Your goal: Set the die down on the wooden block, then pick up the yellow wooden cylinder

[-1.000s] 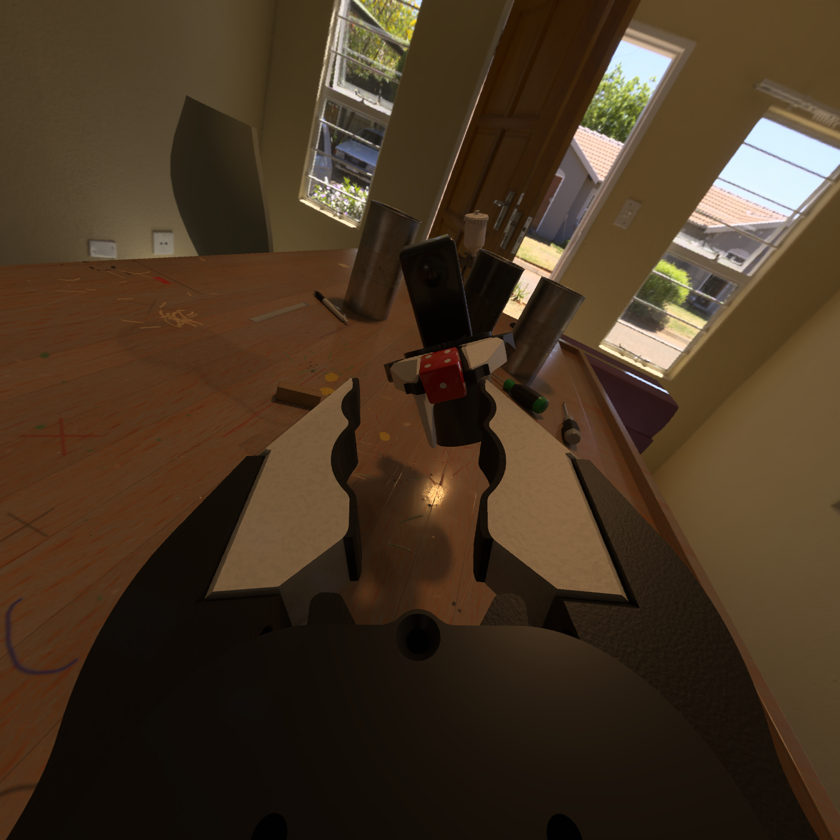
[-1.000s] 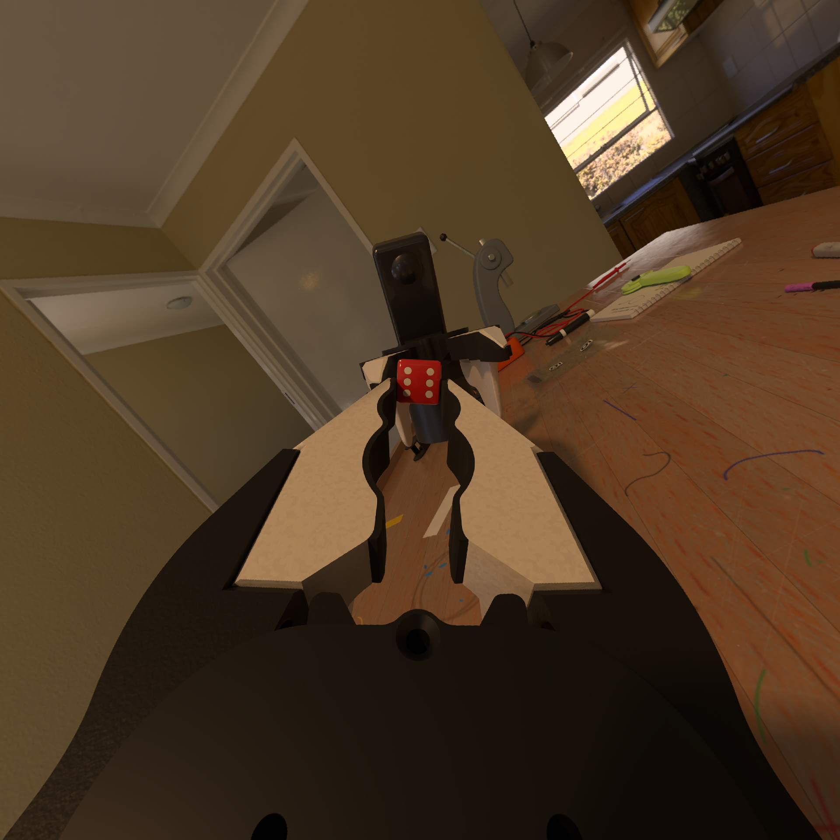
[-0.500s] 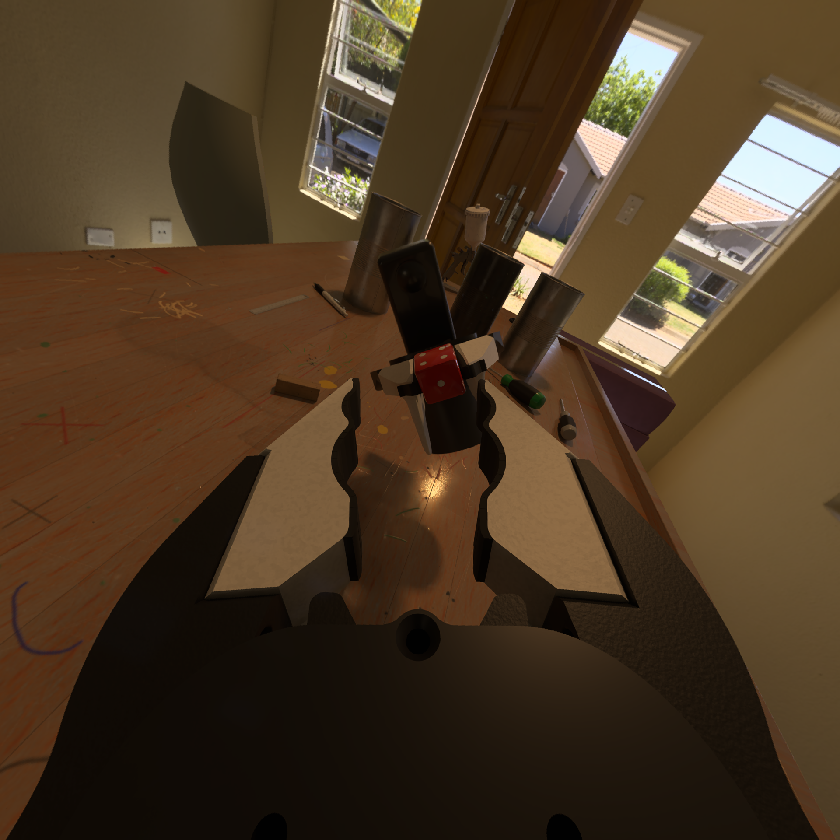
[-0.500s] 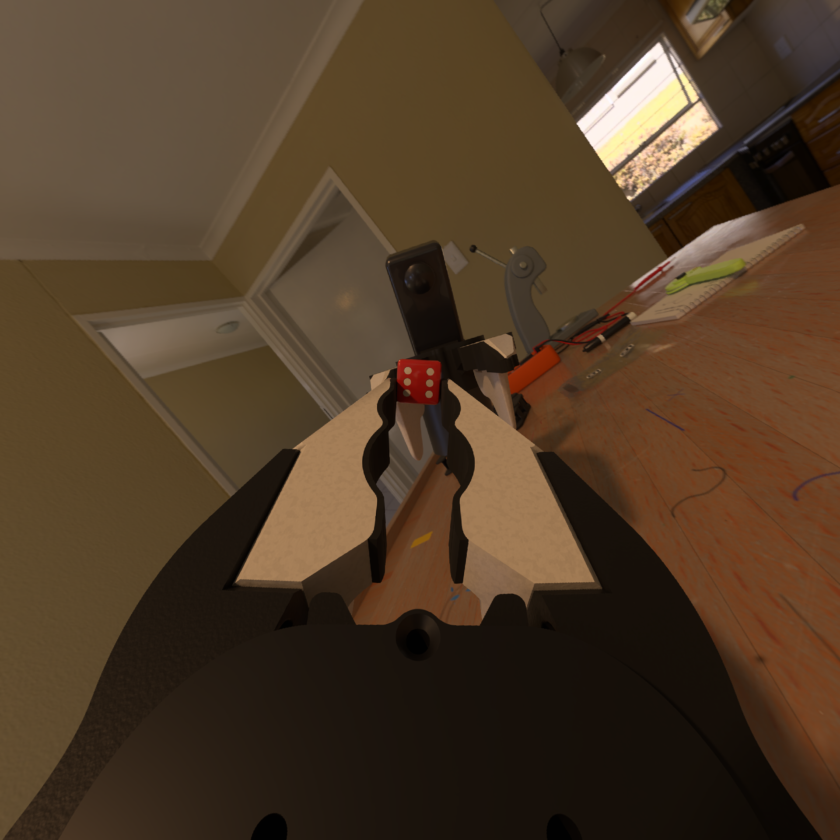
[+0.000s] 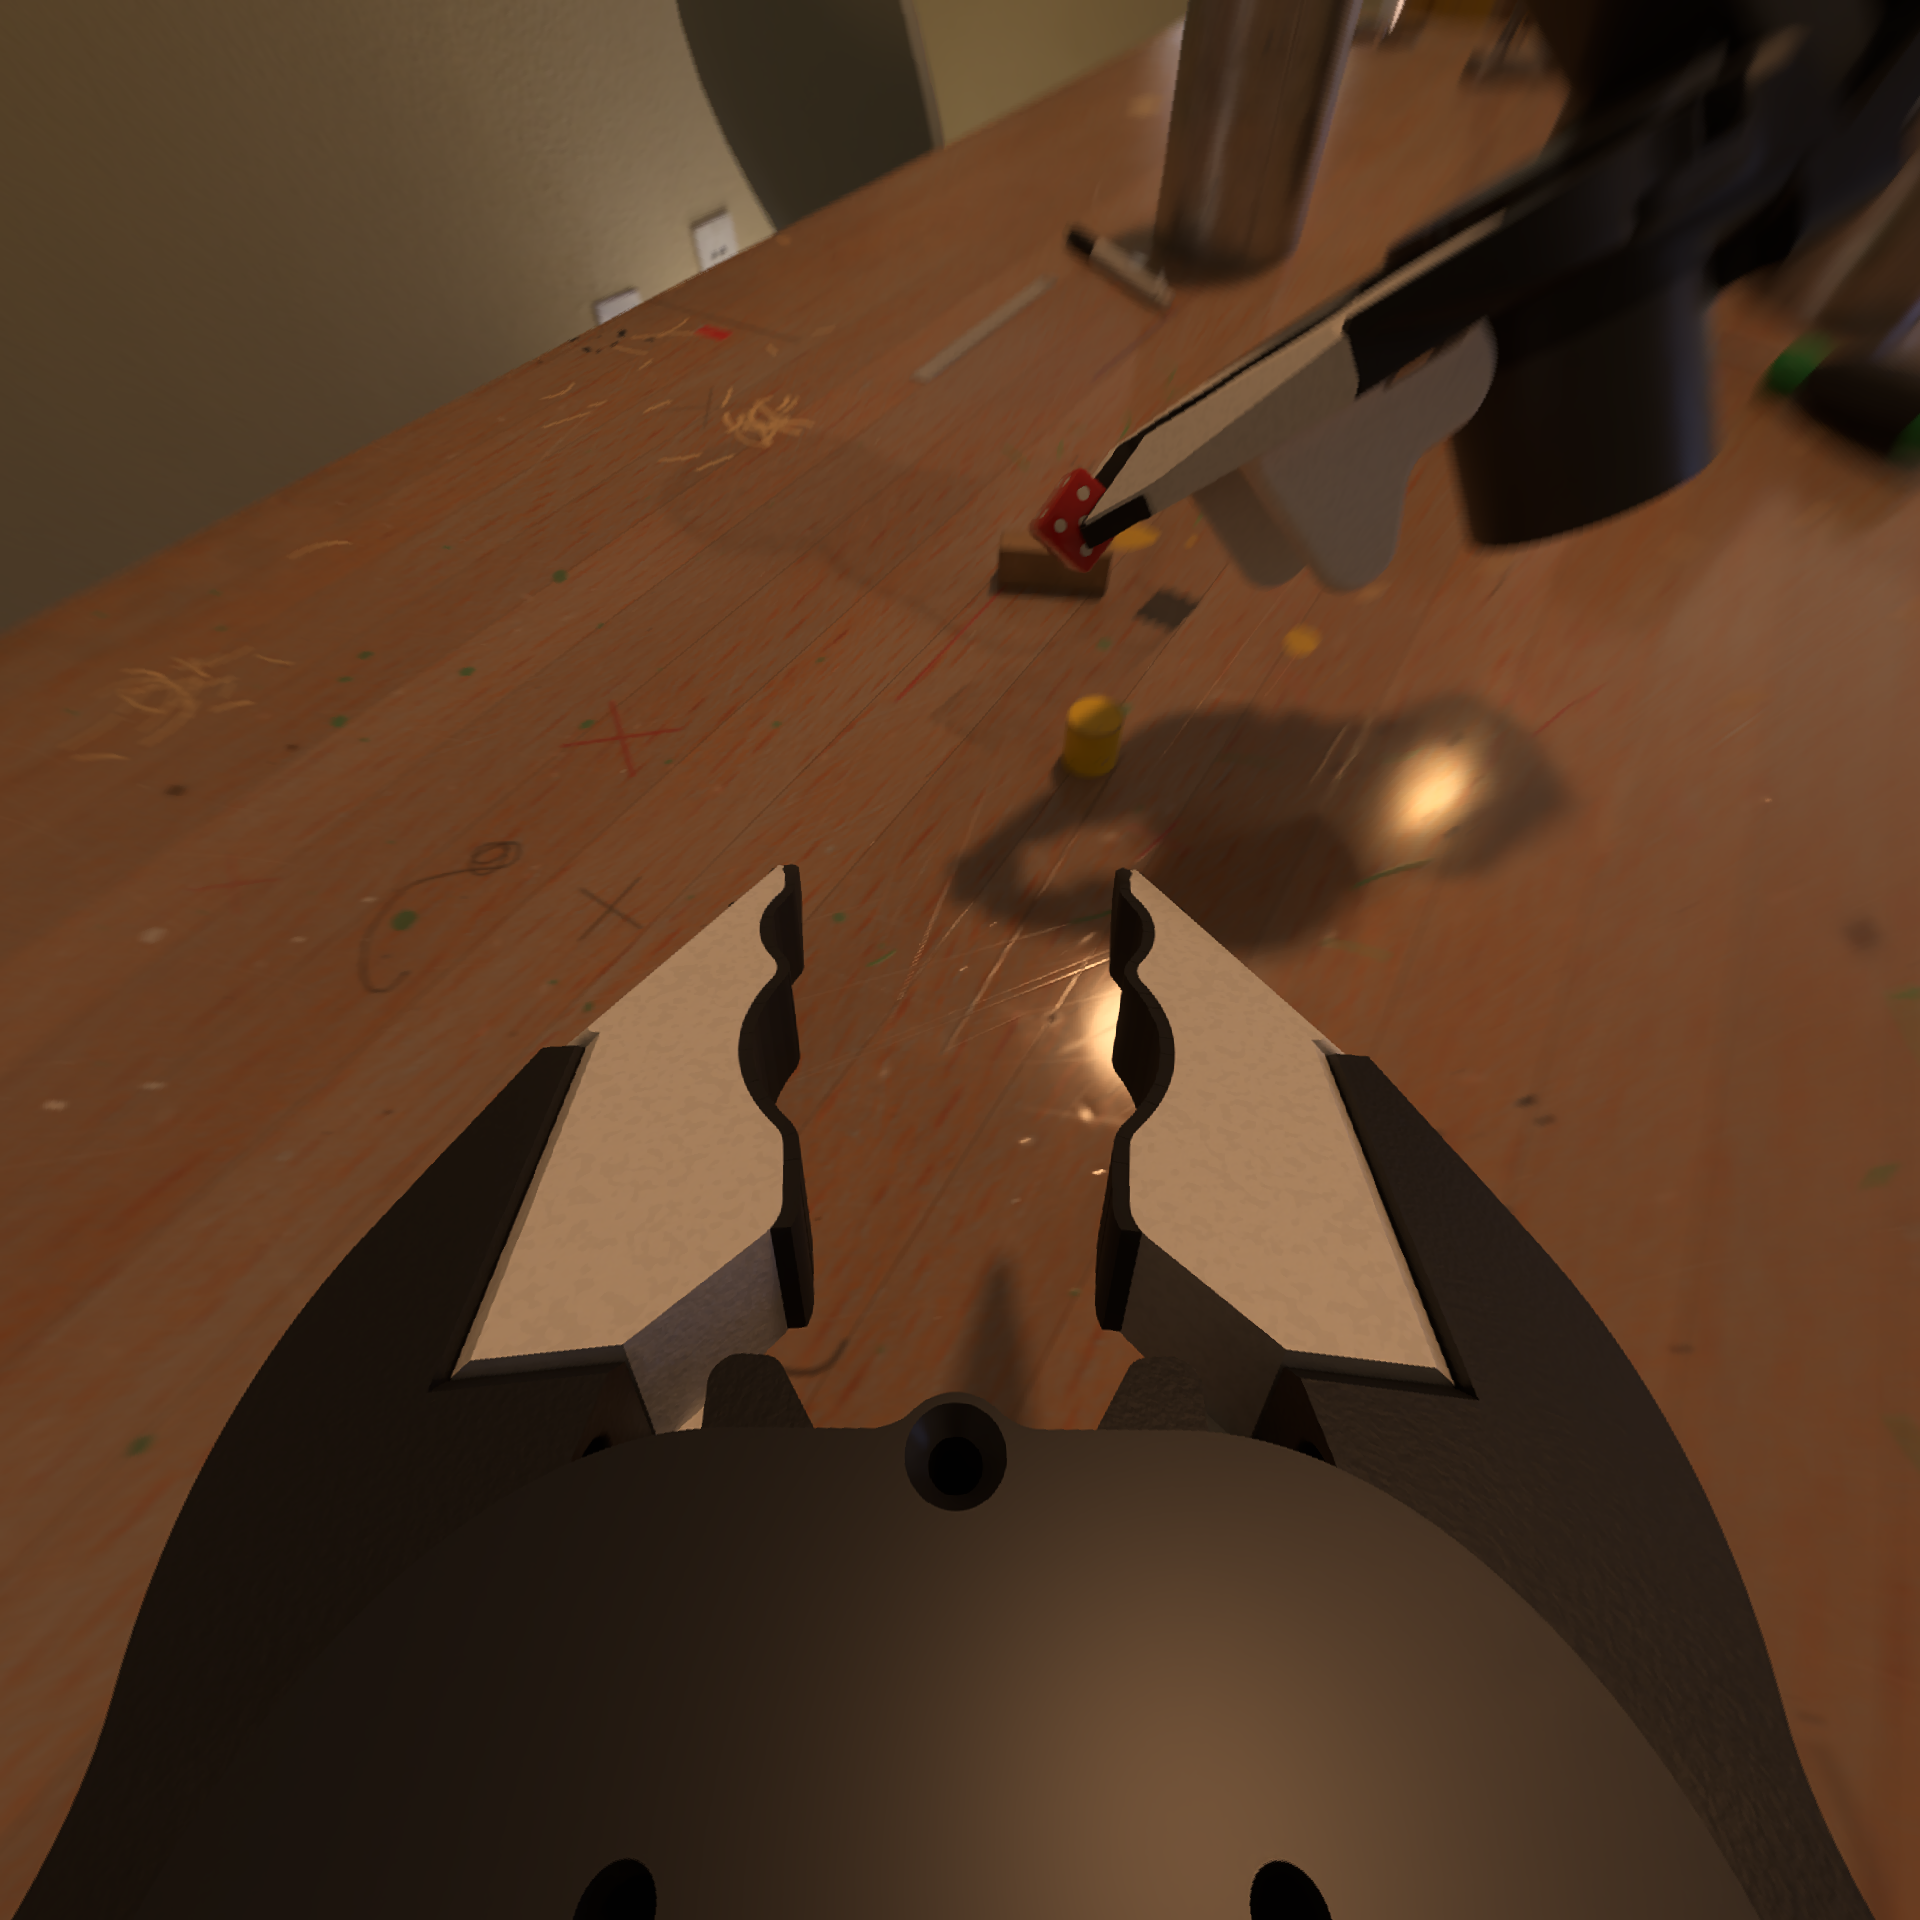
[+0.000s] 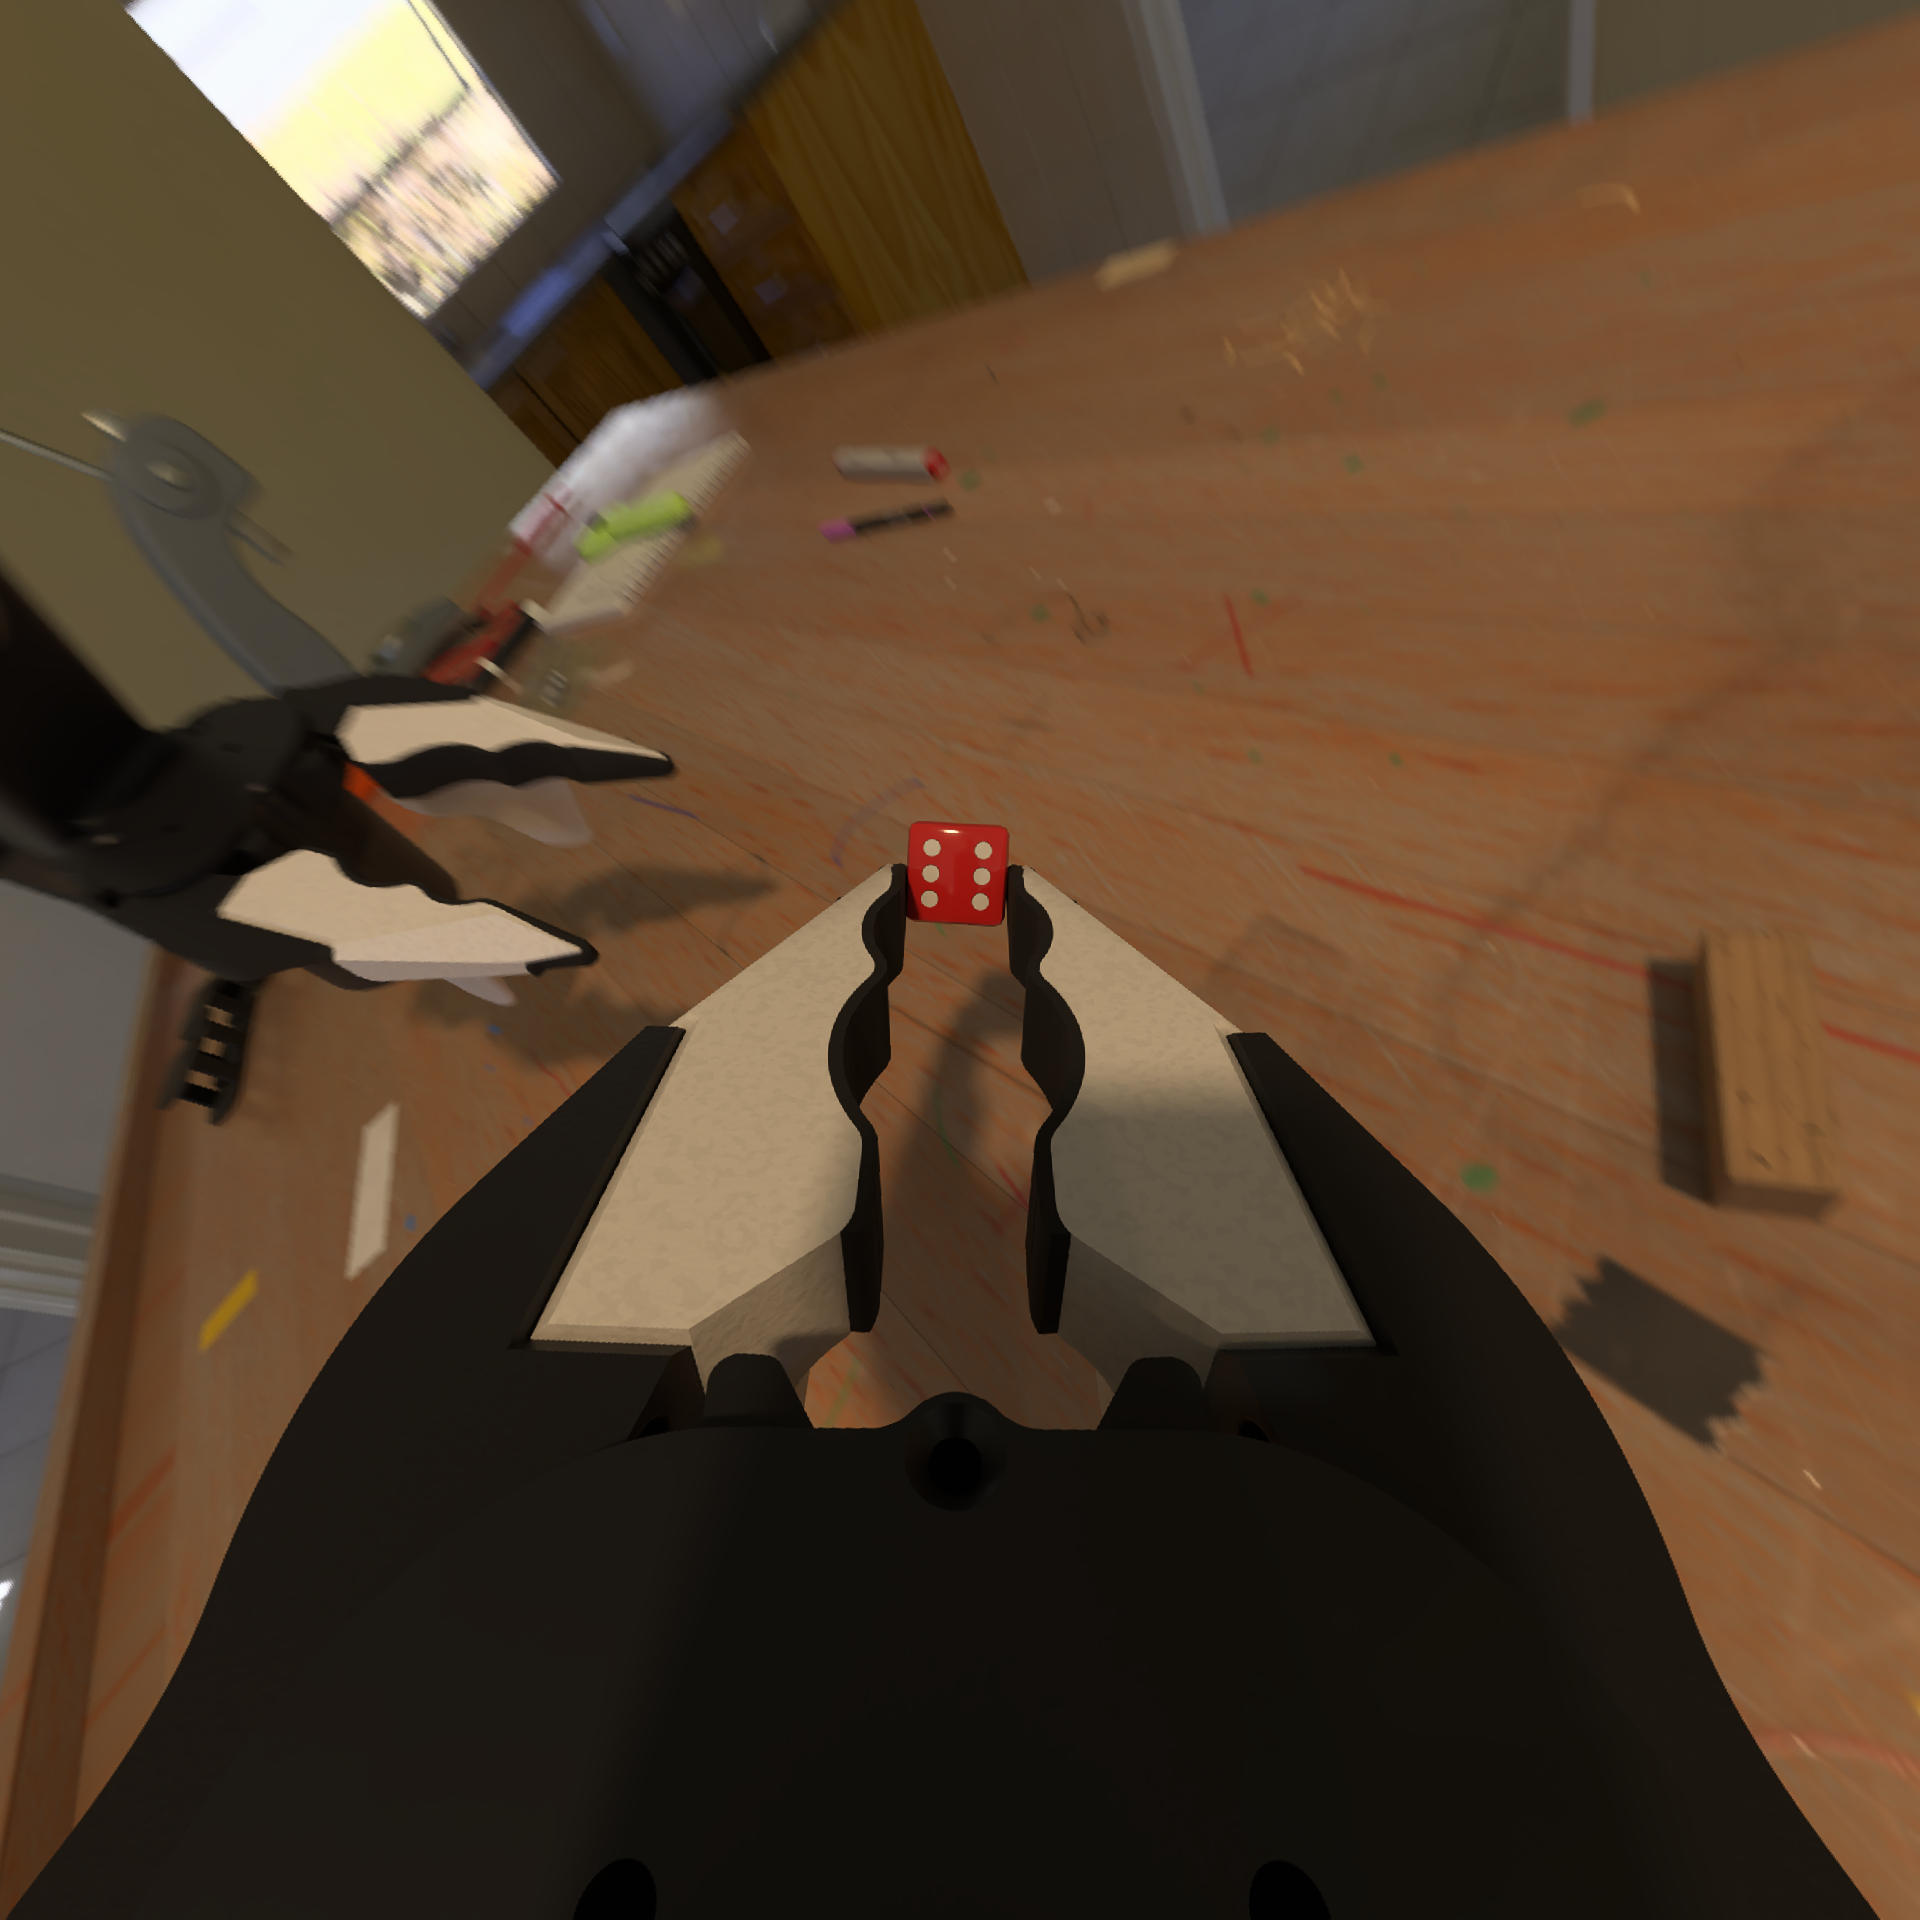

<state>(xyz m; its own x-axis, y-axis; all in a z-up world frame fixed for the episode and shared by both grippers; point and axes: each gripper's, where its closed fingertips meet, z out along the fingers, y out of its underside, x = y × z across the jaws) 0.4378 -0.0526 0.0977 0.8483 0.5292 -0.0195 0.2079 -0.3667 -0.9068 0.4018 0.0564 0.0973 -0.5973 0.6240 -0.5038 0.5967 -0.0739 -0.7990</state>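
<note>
My right gripper [image 6: 956, 878] is shut on a red die [image 6: 957, 871] at its fingertips, held above the table. In the left wrist view the same gripper [image 5: 1096, 509] comes in from the upper right, holding the die [image 5: 1070, 516] just above the wooden block [image 5: 1047, 571]. In the right wrist view the wooden block [image 6: 1756, 1070] lies to the right of the die. The yellow wooden cylinder [image 5: 1093, 736] stands upright on the table ahead of my left gripper [image 5: 956, 894], which is open and empty. The left gripper also shows at the left of the right wrist view [image 6: 623, 852].
A wooden table [image 5: 416, 727] carries steel cylinders [image 5: 1242, 125], a black marker [image 5: 1091, 244] and a green-handled tool [image 5: 1860, 400] at the far side. In the right wrist view a notebook [image 6: 634, 551], a green object [image 6: 629, 520], a purple-capped marker [image 6: 883, 516] and a grey tool [image 6: 197, 561] lie farther off.
Both grippers have tilted down from facing each other toward the table. The right gripper has carried the die over to the wooden block. The yellow cylinder has come into the left view.
</note>
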